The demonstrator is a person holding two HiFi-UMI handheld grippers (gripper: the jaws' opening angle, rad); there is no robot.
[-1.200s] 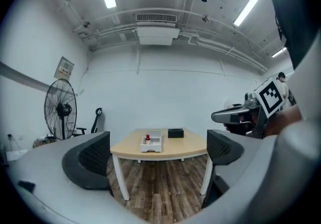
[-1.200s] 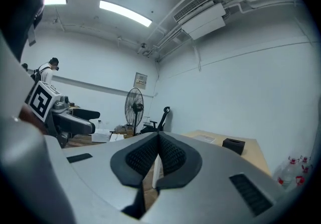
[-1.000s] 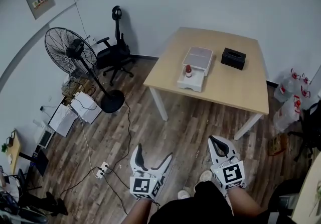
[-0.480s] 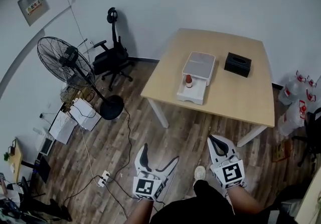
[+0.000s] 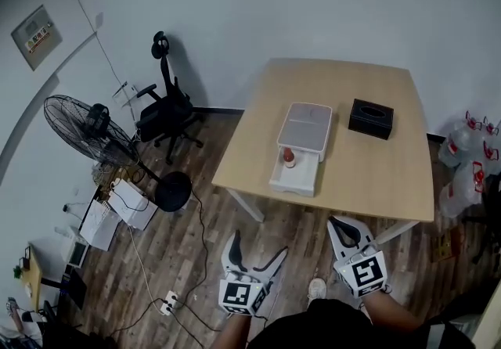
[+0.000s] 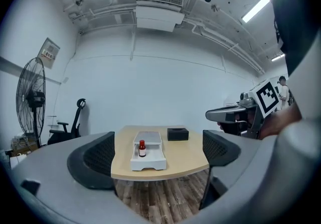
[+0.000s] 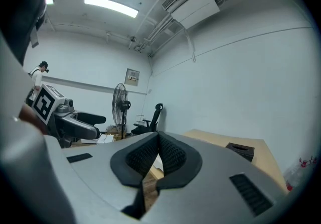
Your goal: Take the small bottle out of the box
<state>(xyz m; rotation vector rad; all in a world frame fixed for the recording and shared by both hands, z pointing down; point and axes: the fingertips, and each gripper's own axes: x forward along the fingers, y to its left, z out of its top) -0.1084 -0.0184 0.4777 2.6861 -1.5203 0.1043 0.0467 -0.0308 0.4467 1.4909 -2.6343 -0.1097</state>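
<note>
A small brown bottle with a red cap (image 5: 288,156) (image 6: 142,148) stands in the open drawer of a white box (image 5: 300,147) (image 6: 147,155) on a light wooden table (image 5: 391,175). Both grippers are held low over the floor, well short of the table. My left gripper (image 5: 255,253) is open, its jaws spread wide with nothing between them. My right gripper (image 5: 345,231) (image 7: 158,160) is shut, its pads pressed together on nothing. In the left gripper view the right gripper (image 6: 235,115) shows at the right.
A black tissue box (image 5: 371,118) (image 6: 177,133) sits on the table beyond the white box. A standing fan (image 5: 94,134), an office chair (image 5: 165,109), floor cables with a power strip (image 5: 167,306) and water jugs (image 5: 468,163) ring the table.
The view has moved closer to the table and rightward; the fan and chair have slid left. Both grippers keep their poses, left open, right shut.
</note>
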